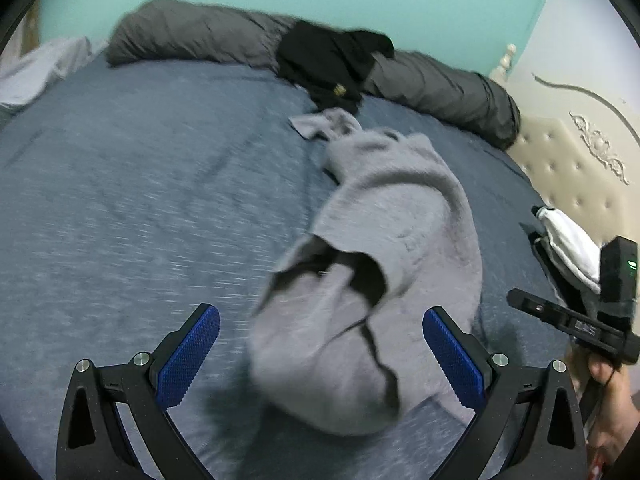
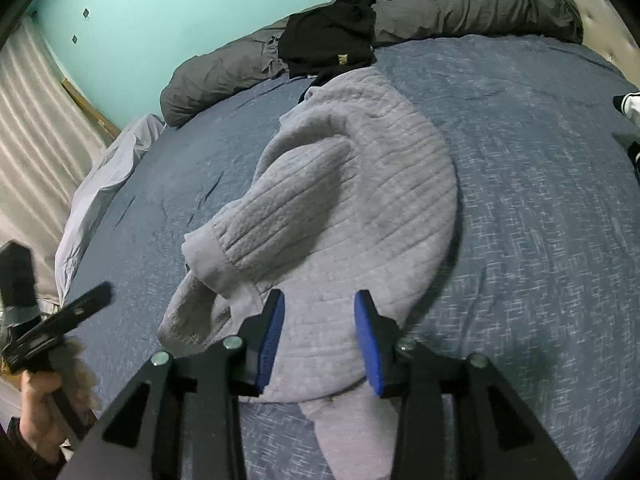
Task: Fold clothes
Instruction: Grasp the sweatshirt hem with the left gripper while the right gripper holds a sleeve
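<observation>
Jaws spread on both: left gripper point(image 1: 321, 354) over rumpled grey sweater point(image 1: 384, 240), right gripper point(image 2: 319, 336) astride its near edge. Sweater on blue bedspread point(image 1: 140, 200); black garment point(image 1: 332, 64) beyond.

Dim, flat indoor light, no glare. Left wrist view has heavy motion blur on bedspread point(image 1: 120, 200) and grey sweater point(image 1: 380, 240). Right wrist sharper; soft shadows under sweater. Fisheye bends edges, black vignette at corners.

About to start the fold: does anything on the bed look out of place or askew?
Yes. The grey sweater lies bunched, one sleeve flopped across its body. Its far end touches the black garment by the rolled grey blanket.
</observation>
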Action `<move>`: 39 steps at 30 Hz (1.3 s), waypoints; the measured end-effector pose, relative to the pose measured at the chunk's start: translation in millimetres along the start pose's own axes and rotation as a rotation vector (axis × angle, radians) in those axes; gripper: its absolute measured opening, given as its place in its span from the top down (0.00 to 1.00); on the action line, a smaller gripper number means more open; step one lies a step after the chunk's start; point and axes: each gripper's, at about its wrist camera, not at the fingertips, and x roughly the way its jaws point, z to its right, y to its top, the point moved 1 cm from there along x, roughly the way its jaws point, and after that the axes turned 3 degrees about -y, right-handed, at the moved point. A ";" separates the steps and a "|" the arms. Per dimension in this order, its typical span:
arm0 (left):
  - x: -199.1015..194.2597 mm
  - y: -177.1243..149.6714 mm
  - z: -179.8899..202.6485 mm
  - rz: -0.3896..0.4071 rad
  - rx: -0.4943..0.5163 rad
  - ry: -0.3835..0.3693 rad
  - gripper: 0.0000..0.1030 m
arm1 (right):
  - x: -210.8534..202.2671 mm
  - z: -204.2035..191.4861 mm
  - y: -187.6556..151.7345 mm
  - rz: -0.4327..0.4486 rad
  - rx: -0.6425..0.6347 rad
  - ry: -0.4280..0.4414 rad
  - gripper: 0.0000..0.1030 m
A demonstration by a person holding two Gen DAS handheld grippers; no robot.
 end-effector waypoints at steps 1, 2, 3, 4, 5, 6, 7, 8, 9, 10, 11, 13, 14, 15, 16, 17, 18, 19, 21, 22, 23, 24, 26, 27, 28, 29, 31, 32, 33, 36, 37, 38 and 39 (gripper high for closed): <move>9.7 1.1 3.2 -0.008 -0.002 -0.001 0.00 | -1.6 3.3 -0.6 0.000 0.002 0.007 0.60; 20.3 2.2 5.9 -0.019 -0.006 -0.005 0.00 | -3.1 6.3 -1.4 0.000 0.005 0.016 0.60; 28.0 3.3 8.0 -0.027 -0.007 -0.008 0.00 | -4.8 8.7 -2.2 0.000 0.002 0.026 0.60; 34.9 4.5 10.0 -0.034 -0.008 -0.011 0.00 | -6.5 10.9 -3.0 0.001 -0.002 0.035 0.60; 41.7 5.7 11.9 -0.041 -0.009 -0.015 0.00 | -7.9 12.0 -3.9 0.003 -0.008 0.038 0.59; 46.2 6.7 13.5 -0.044 -0.007 -0.016 0.00 | -9.3 12.8 -4.9 0.007 -0.014 0.038 0.59; 50.0 7.7 15.0 -0.046 -0.004 -0.018 0.02 | -10.8 13.7 -6.0 0.013 -0.022 0.039 0.59; 53.8 8.6 16.4 -0.049 -0.001 -0.019 0.03 | -11.8 14.7 -6.8 0.017 -0.024 0.042 0.59; 57.7 9.6 17.9 -0.051 0.002 -0.021 0.05 | -12.5 15.7 -7.3 0.021 -0.025 0.047 0.59; 60.2 10.5 18.1 -0.053 -0.001 -0.026 0.07 | -13.3 16.8 -7.9 0.024 -0.026 0.052 0.59; 63.1 10.9 18.1 -0.055 -0.014 -0.042 0.10 | -13.2 17.7 -8.7 0.023 -0.023 0.058 0.59; 69.5 11.0 18.7 -0.068 -0.029 -0.067 0.19 | -12.2 19.1 -9.4 0.021 -0.019 0.068 0.59; 72.8 11.1 19.1 -0.075 -0.036 -0.079 0.19 | -11.3 19.0 -9.5 0.021 -0.017 0.072 0.59; 75.8 10.9 19.6 -0.081 -0.038 -0.088 0.23 | -10.4 19.2 -9.7 0.021 -0.015 0.072 0.59; 78.6 10.7 20.3 -0.087 -0.039 -0.097 0.28 | -9.3 19.5 -10.2 0.019 -0.011 0.075 0.59; 80.8 10.2 20.3 -0.092 -0.046 -0.111 0.29 | -8.1 19.9 -11.0 0.017 -0.007 0.079 0.59; 82.8 9.5 20.0 -0.096 -0.055 -0.127 0.32 | -7.3 19.7 -11.8 0.015 -0.005 0.082 0.59; 84.8 8.9 19.8 -0.101 -0.064 -0.144 0.38 | -6.6 18.8 -12.6 0.013 -0.007 0.085 0.59; 87.3 7.9 20.6 -0.106 -0.066 -0.159 0.45 | -5.1 16.0 -14.8 0.009 -0.014 0.089 0.59; 88.8 7.7 22.2 -0.112 -0.057 -0.159 0.50 | -4.5 14.8 -15.7 0.007 -0.017 0.089 0.59; 90.4 7.4 24.0 -0.119 -0.047 -0.159 0.52 | -4.1 13.7 -16.5 0.006 -0.019 0.089 0.59; 91.7 7.4 25.5 -0.126 -0.036 -0.159 0.59 | -3.7 12.7 -17.2 0.005 -0.021 0.088 0.59; 92.4 8.0 27.0 -0.133 -0.024 -0.161 0.69 | -3.4 12.1 -18.4 0.004 -0.018 0.089 0.59; 91.4 8.6 26.6 -0.132 -0.025 -0.163 0.75 | -3.2 11.9 -19.0 0.004 -0.016 0.089 0.59; 90.4 9.2 26.3 -0.130 -0.026 -0.165 0.82 | -3.3 11.9 -19.4 0.004 -0.015 0.089 0.59; 87.0 10.0 25.4 -0.125 -0.024 -0.164 0.84 | -3.8 11.9 -19.8 0.003 -0.016 0.086 0.59; 76.7 13.3 21.5 -0.099 -0.016 -0.164 0.94 | -6.7 12.4 -20.2 0.005 -0.020 0.080 0.59; 69.2 16.1 19.0 -0.086 -0.012 -0.166 0.95 | -8.3 12.7 -20.3 0.006 -0.022 0.076 0.59; 61.3 19.1 16.5 -0.073 -0.008 -0.167 0.96 | -10.8 13.4 -19.9 0.009 -0.021 0.072 0.59; 34.6 27.7 9.7 -0.041 0.015 -0.161 0.97 | -20.1 15.8 -18.3 0.023 -0.016 0.060 0.59; 28.3 28.5 8.6 -0.036 0.020 -0.156 0.97 | -23.1 16.2 -18.0 0.029 -0.013 0.057 0.59; 22.5 29.1 7.6 -0.032 0.024 -0.152 0.97 | -25.8 16.6 -17.7 0.034 -0.010 0.053 0.59; 16.7 29.8 6.6 -0.027 0.028 -0.149 0.97 | -29.1 17.4 -18.1 0.038 -0.003 0.054 0.59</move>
